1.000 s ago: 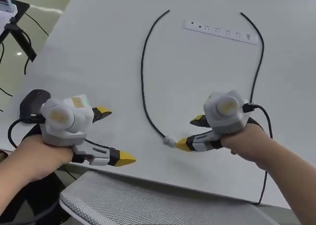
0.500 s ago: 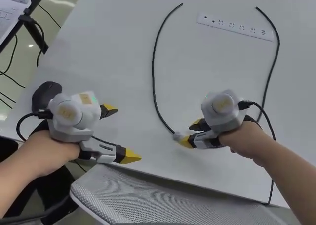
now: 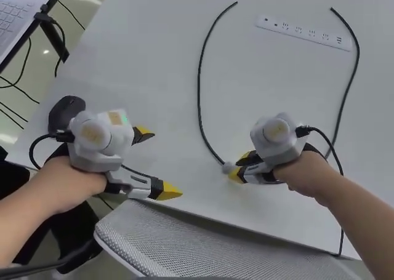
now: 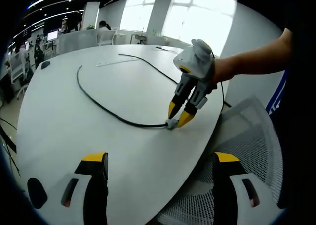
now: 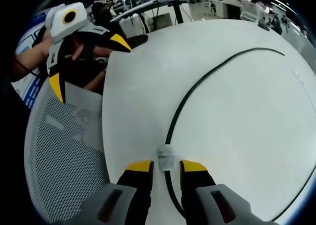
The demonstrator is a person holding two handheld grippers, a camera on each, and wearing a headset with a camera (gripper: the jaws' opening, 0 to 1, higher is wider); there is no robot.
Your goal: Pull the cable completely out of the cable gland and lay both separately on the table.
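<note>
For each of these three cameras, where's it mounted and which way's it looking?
Head view: headset, looking down at the table; left gripper, right gripper and hands show.
Left gripper view: faces across the table at the right gripper; own jaws below.
Right gripper view: looks down at the cable gland between its own jaws.
All share the cable.

Quick tally from the bench: there were two grippers, the left gripper [image 3: 159,162] and the right gripper [image 3: 240,166], and two hands holding them, the left hand [image 3: 61,184] and the right hand [image 3: 305,172]. There was one white table [image 3: 141,58]. Two long black cables lay on it: the cable [image 3: 199,77] ending in the one white cable gland [image 3: 228,167], plus a second cable [image 3: 351,77]. Then I counted one white power strip [image 3: 306,32], one black mouse [image 3: 61,111], one laptop [image 3: 18,6] and one grey mesh chair [image 3: 184,249].
</note>
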